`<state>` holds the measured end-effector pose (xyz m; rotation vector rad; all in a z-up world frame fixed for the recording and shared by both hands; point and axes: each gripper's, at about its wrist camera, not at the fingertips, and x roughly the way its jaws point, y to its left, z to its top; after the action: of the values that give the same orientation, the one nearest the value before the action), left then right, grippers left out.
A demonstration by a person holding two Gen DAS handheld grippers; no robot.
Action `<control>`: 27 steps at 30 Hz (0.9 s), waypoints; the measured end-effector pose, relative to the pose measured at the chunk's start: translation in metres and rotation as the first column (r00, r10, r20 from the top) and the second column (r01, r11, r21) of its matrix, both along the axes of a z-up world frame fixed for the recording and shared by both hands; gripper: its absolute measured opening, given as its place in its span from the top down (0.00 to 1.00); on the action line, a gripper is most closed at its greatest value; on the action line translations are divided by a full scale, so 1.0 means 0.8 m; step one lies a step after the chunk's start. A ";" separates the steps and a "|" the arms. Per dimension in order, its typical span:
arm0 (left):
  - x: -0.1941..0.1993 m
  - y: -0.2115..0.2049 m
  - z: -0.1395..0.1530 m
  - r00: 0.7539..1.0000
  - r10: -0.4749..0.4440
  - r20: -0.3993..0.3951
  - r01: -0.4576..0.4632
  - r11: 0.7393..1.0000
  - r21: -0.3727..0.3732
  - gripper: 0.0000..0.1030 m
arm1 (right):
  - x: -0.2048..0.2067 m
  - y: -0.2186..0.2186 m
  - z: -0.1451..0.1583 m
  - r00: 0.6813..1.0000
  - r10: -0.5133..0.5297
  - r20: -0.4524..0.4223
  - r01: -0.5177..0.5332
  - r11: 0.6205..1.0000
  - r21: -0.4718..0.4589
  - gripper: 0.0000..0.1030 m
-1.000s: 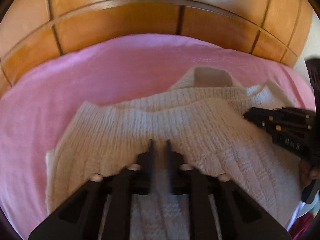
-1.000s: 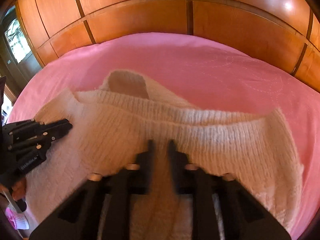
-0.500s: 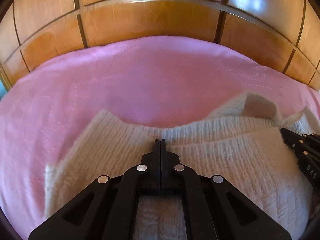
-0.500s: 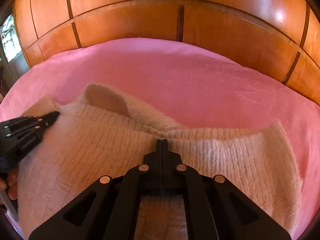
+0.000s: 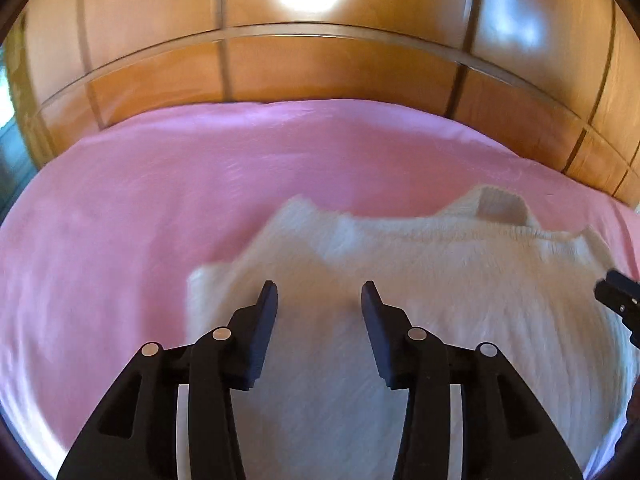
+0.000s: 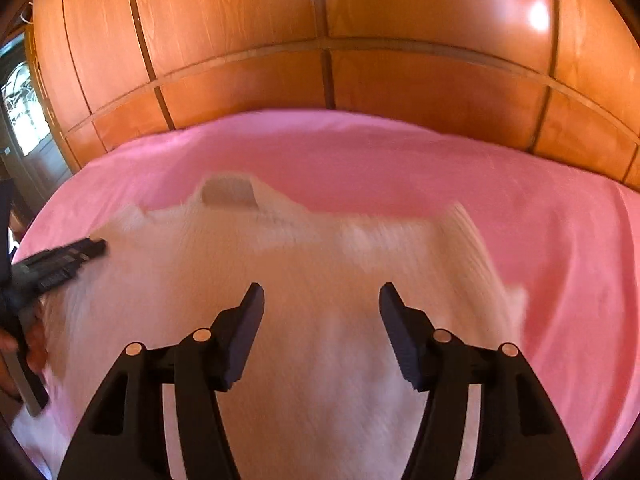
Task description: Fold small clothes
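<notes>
Now that both your left gripper (image 5: pixel 319 294) and right gripper (image 6: pixel 321 297) are opening, nothing pinched, the sweater (image 5: pixel 440 280) lies released; this fold looks laid.

Both tools (image 5: pixel 319 294) (image 6: pixel 322 296) black plastic w/ silver rivets.

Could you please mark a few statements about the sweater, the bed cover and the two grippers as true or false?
1. The white knitted sweater lies on a pink bed cover. True.
2. The left gripper is clamped on the sweater. False: its jaws are opening, with no fabric pinched.
3. The right gripper holds a sock. False: it holds nothing, its jaws opening above the sweater.
4. Wooden panels stand behind the bed. True.
</notes>
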<state>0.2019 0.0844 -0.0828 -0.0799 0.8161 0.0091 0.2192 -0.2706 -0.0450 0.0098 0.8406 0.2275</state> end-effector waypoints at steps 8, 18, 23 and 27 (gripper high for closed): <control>-0.078 0.101 -0.030 0.986 0.160 -0.055 -0.165 0.979 -0.117 0.42 | -0.042 -0.107 -0.018 0.986 -0.152 -0.072 0.163 0.968 0.192 0.35; -0.157 0.109 -0.035 0.991 0.105 -0.081 -0.124 0.952 -0.280 0.37 | -0.101 -0.147 -0.045 0.964 -0.193 -0.183 0.245 0.910 0.334 0.25; -0.178 0.091 -0.040 0.996 0.053 -0.074 -0.072 0.956 -0.284 0.43 | -0.136 -0.143 -0.048 0.973 -0.120 -0.195 0.189 0.900 0.392 0.49; -0.172 0.076 -0.045 0.996 -0.012 -0.089 -0.016 0.954 -0.300 0.83 | -0.153 -0.132 -0.039 0.975 -0.100 -0.200 0.172 0.907 0.385 0.79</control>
<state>0.0643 0.1453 -0.1189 -0.3704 0.9028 -0.1109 0.0966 -0.3766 -0.0759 0.4795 0.9530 0.2664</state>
